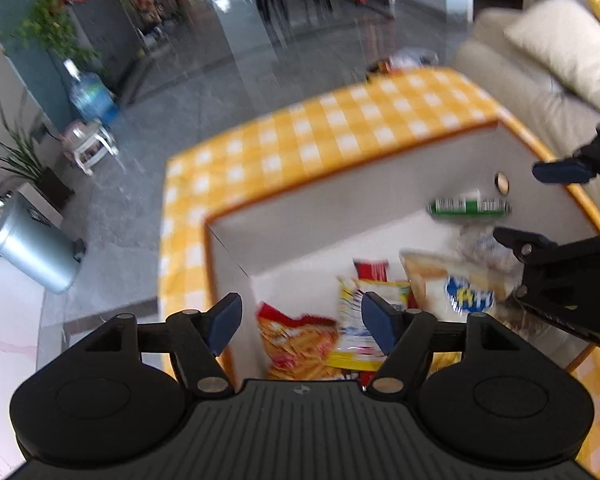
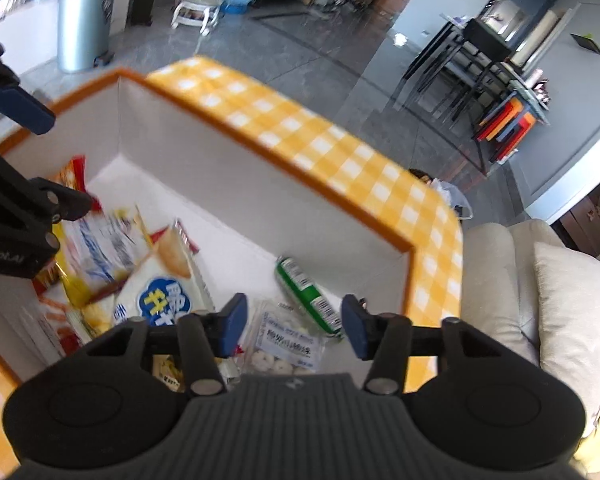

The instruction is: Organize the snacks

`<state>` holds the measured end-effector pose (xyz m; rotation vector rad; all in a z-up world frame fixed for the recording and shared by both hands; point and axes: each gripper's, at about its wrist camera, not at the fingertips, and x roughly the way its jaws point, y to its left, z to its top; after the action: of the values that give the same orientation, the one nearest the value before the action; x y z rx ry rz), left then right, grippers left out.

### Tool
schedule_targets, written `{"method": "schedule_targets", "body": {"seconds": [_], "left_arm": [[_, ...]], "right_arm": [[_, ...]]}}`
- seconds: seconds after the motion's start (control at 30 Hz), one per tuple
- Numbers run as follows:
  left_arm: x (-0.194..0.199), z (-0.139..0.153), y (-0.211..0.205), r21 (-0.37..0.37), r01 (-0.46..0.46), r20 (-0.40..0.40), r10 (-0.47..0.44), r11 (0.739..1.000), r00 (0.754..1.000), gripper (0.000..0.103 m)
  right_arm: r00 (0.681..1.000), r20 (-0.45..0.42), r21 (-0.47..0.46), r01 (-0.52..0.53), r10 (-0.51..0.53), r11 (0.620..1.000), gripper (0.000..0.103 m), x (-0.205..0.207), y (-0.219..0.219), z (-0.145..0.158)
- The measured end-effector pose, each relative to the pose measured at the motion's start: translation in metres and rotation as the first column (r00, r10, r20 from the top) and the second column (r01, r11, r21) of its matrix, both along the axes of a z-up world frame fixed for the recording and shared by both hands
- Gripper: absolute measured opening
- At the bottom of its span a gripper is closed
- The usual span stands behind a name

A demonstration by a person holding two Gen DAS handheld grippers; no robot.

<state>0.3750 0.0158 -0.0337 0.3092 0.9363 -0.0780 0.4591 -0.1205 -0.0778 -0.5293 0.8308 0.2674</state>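
A white box with an orange rim (image 1: 340,200) (image 2: 260,184) stands on a yellow checked tablecloth and holds several snack packs. A red fries bag (image 1: 300,344), a yellow and white pack (image 1: 356,320), a white and blue rice cracker bag (image 1: 456,288) (image 2: 160,284) and a green tube (image 1: 468,206) (image 2: 306,296) lie inside. A clear pack of white candies (image 2: 288,344) lies by the tube. My left gripper (image 1: 302,322) is open and empty above the box's near left corner. My right gripper (image 2: 290,326) is open and empty above the tube and candies.
The yellow checked tablecloth (image 1: 320,136) (image 2: 340,148) surrounds the box. A beige sofa with cushions (image 1: 540,64) (image 2: 540,304) stands beside the table. A metal bin (image 1: 32,252), a water bottle (image 1: 90,96) and plants stand on the grey floor.
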Motion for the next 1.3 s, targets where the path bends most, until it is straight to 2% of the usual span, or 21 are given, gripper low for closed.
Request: {"method": "schedule_targets", "body": {"seconds": [0.07,0.17,0.33,0.43,0.57,0.63,0.8,0.93,1.17,1.3], "left_arm": [[-0.008,0.016,0.002,-0.014,-0.012,0.061,0.013,1.000,0.998,0.081],[-0.023,0.041,0.004,-0.039,-0.018,0.149,0.024,0.999,0.989,0.081],[-0.052,0.075,0.010,-0.122,-0.032,0.274,0.065,0.992,0.960,0.081],[-0.070,0.087,0.013,-0.156,-0.038,0.320,0.087,0.987,0.943,0.081],[-0.101,0.098,0.013,-0.190,-0.045,0.403,0.120,0.981,0.907,0.081],[-0.116,0.101,0.011,-0.181,-0.055,0.443,0.132,0.982,0.887,0.081],[-0.151,0.101,0.001,-0.181,-0.032,0.487,0.118,0.983,0.865,0.081],[-0.173,0.093,-0.006,-0.191,-0.041,0.501,0.133,0.981,0.855,0.091],[-0.203,0.067,-0.014,-0.213,-0.065,0.480,0.162,0.975,0.862,0.095],[-0.217,0.053,-0.019,-0.232,-0.084,0.451,0.184,0.969,0.873,0.095]], "right_arm": [[1.000,0.025,0.024,0.015,-0.016,1.000,0.055,-0.005,-0.004,0.015],[0.996,0.082,0.075,0.036,-0.042,0.997,0.065,-0.016,-0.011,0.039],[0.983,0.161,0.205,0.057,-0.092,0.977,0.077,-0.044,-0.025,0.086],[0.971,0.211,0.265,0.055,-0.114,0.963,0.082,-0.069,-0.030,0.110],[0.956,0.259,0.350,0.039,-0.137,0.936,0.089,-0.110,-0.038,0.133],[0.951,0.276,0.393,0.019,-0.138,0.919,0.092,-0.133,-0.043,0.143],[0.938,0.321,0.442,-0.028,-0.129,0.897,0.097,-0.190,-0.049,0.153],[0.922,0.352,0.476,-0.030,-0.159,0.879,0.099,-0.232,-0.055,0.150],[0.924,0.291,0.522,0.065,-0.249,0.851,0.099,-0.282,-0.068,0.126],[0.907,0.303,0.493,0.112,-0.291,0.863,0.099,-0.300,-0.067,0.113]]}}
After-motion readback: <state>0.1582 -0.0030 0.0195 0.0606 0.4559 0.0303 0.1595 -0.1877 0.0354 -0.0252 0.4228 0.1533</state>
